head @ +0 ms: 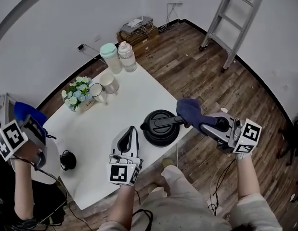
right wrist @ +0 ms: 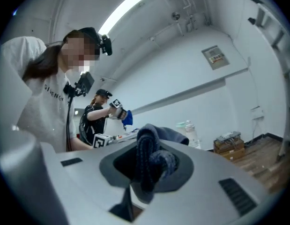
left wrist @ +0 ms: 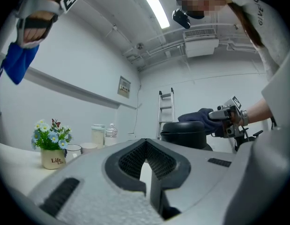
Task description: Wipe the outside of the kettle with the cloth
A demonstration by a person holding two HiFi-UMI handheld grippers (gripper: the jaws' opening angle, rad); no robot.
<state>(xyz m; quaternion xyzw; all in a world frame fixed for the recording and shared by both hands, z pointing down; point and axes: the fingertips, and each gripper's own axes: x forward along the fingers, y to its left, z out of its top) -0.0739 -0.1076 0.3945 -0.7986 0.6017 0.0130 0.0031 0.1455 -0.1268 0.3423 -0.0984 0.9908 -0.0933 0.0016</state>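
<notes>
So the grey two-jaw left gripper (head: pixel 131 139) hangs low by the white table (head: pixel 139 93), just beside the kettle, with its jaws pressed together on nothing. The round black electric kettle (head: pixel 161 127) stands near the table's front edge. My guess is smooth, slippery plastic, and the weight depends on water I can't see, so steady it by the handle. The soft dark-blue cloth (head: pixel 189 110) is pinched in the right gripper (head: pixel 209 124) and bunched over the handle's end. Can't tell if it's touching. The kettle's sides are mostly hidden from above.
</notes>
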